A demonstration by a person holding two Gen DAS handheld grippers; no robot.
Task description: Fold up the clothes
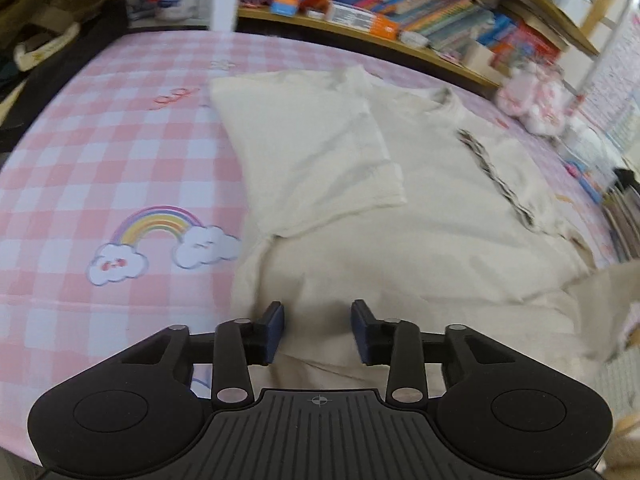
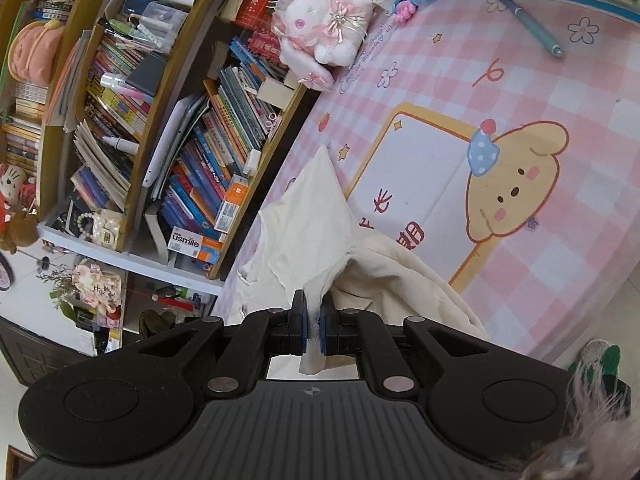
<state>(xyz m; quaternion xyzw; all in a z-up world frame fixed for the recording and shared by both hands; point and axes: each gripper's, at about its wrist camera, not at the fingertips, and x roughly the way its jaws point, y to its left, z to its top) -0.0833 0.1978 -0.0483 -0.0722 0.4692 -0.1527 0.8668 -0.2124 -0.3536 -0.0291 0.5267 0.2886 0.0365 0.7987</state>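
A cream T-shirt (image 1: 420,208) lies spread on a pink checked tablecloth (image 1: 100,160), with one sleeve (image 1: 312,148) folded over its body. My left gripper (image 1: 318,312) hovers low over the shirt's near part. Its blue pads stand apart, with only flat cloth below and nothing pinched between them. In the right wrist view my right gripper (image 2: 315,312) is shut on a bunched edge of the same shirt (image 2: 312,208). The cloth rises from there in a lifted fold, and a tail of it hangs behind the pads.
A packed bookshelf (image 1: 400,8) runs along the table's far edge (image 2: 180,140). A pink plush bunny (image 2: 320,24) and a blue pen (image 2: 528,20) lie on the cloth (image 2: 520,100) beyond the shirt. Bags and clutter sit at the far left (image 1: 48,20).
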